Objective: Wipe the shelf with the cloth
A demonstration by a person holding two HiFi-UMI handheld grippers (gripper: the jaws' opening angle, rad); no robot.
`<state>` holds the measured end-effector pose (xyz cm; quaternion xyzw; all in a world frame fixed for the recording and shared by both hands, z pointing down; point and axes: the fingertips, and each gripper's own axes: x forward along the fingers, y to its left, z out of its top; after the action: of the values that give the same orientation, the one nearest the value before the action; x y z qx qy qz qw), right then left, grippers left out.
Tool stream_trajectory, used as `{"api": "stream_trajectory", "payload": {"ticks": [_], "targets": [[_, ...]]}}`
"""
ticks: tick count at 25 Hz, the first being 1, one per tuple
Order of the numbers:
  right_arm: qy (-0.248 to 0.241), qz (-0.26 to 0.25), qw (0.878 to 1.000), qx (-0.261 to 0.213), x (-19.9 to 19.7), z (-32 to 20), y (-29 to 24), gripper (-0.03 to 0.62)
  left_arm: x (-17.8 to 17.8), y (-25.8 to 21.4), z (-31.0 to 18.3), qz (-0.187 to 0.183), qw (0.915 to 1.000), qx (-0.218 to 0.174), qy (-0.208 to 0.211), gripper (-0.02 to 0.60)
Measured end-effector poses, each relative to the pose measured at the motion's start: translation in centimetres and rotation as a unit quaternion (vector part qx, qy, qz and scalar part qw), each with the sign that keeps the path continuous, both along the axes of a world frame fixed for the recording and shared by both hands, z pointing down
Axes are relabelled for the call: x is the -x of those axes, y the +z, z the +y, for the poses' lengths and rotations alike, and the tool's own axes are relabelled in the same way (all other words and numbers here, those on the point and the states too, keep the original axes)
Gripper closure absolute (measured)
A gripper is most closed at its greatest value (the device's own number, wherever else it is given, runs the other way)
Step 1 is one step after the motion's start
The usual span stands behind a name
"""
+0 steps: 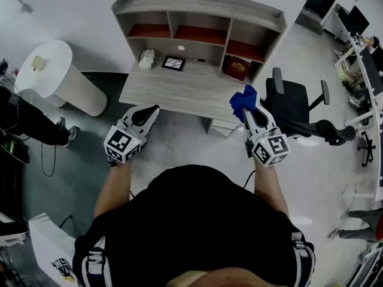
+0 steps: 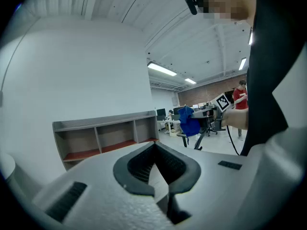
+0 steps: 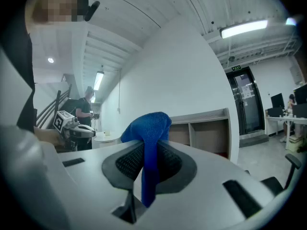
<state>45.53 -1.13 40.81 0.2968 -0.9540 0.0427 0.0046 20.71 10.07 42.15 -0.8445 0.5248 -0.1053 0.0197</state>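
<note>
The grey shelf unit (image 1: 197,17) with red-floored cubbies stands on a desk top (image 1: 179,88) ahead of me. A blue cloth (image 1: 243,100) bunches out of my right gripper (image 1: 247,112), which is shut on it just off the desk's right front corner. In the right gripper view the cloth (image 3: 150,133) hangs between the pads, with the shelf (image 3: 204,128) behind. My left gripper (image 1: 151,111) hovers at the desk's left front edge, shut with nothing in it (image 2: 154,150). The left gripper view also shows the shelf (image 2: 103,133) and the cloth (image 2: 190,123) farther off.
On the desk lie a white object (image 1: 146,58), a dark square tile (image 1: 173,63) and a red box (image 1: 237,67). A round white table (image 1: 51,70) stands at the left, a black office chair (image 1: 293,103) at the right. A person (image 1: 24,121) is at the left edge.
</note>
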Motion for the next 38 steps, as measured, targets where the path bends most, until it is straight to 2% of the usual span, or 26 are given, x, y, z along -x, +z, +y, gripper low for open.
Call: {"api": "stream_trajectory", "payload": {"ticks": [13,20,26,38], "targets": [[-0.022,-0.010,1.000,-0.006,-2.0,0.4,0.4,0.542,-3.2,0.6,0.3,0.000,1.0000,0.001,0.005,0.566],[-0.035,-0.005,0.999,-0.007,-0.3,0.8,0.5,0.542,-1.2,1.3,0.7,0.009,0.9999,0.002,-0.006,0.566],[-0.031,0.001,0.999,0.005,2.9,-0.2,1.2,0.542,3.0,2.3,0.5,0.011,0.9998,0.005,-0.018,0.566],[-0.039,0.016,0.999,0.023,13.7,-4.5,1.0,0.542,14.6,3.0,-3.5,0.030,0.9988,0.009,-0.038,0.565]]}}
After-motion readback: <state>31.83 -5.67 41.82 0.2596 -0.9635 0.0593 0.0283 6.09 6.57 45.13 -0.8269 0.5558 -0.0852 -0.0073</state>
